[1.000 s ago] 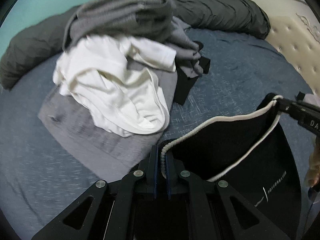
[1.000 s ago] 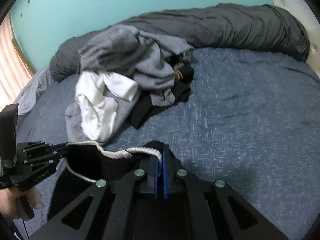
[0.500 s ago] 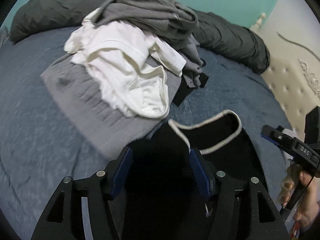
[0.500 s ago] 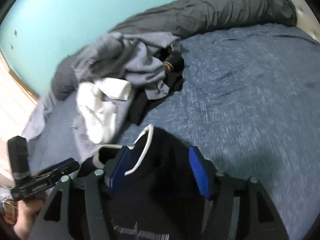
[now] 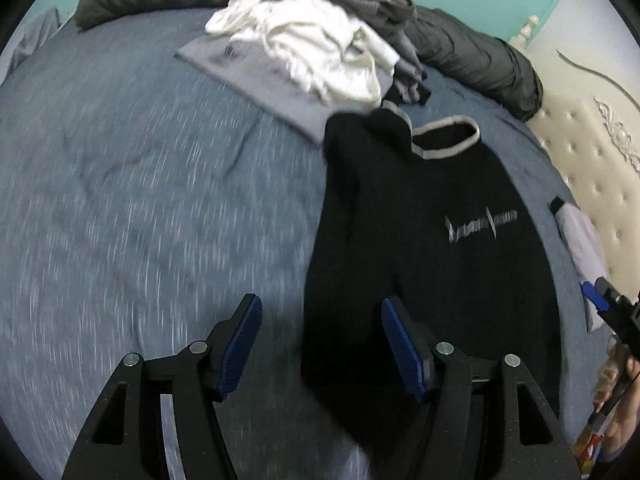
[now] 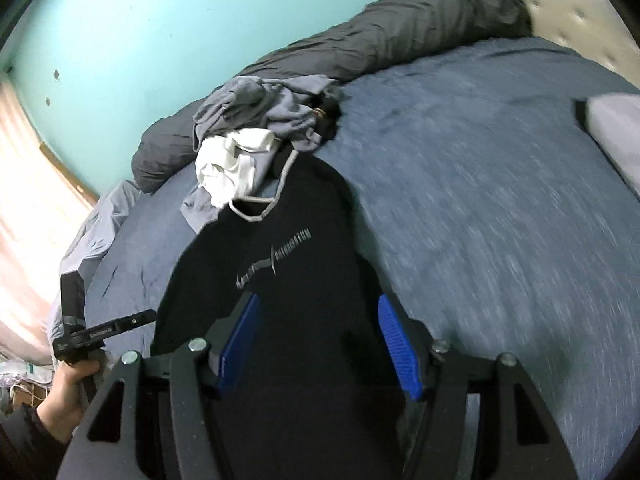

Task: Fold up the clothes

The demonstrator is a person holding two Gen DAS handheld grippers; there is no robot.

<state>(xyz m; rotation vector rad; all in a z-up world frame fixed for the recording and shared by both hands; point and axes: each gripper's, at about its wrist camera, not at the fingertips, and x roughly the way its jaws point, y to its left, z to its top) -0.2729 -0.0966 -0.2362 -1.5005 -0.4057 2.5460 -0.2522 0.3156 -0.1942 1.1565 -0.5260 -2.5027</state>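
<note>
Black sweatshirt (image 5: pixel 432 240) lies spread front-up on the blue bed (image 5: pixel 140 200) in the left wrist view, pale-trimmed collar far from camera, chest print showing, collar end just beside the heap of unfolded clothes (image 5: pixel 320 40) (white and grey pieces on a flat grey garment). Left claw (image 5: pixel 320 344) stands wide, blue pads clear of the cloth, nothing gripped; its jaws have just been opening, and only the sweatshirt's near edge lies below the gap. The right claw's tip shows at the right edge, held by a hand. Dark duvet (image 5: pixel 480 60) rolled along the far side. Right wrist view: same sweatshirt (image 6: pixel 280 280) runs from the collar near the pile (image 6: pixel 248 148) down under the right claw (image 6: pixel 318 344), which is also wide, holding nothing, jaws just opened. Left claw (image 6: pixel 104 330) seen at lower left in a hand (image 6: pixel 68 396). Judgement: garment laid out flat, no fold made yet; sleeves and body folds remain, then the whole pile.
</note>
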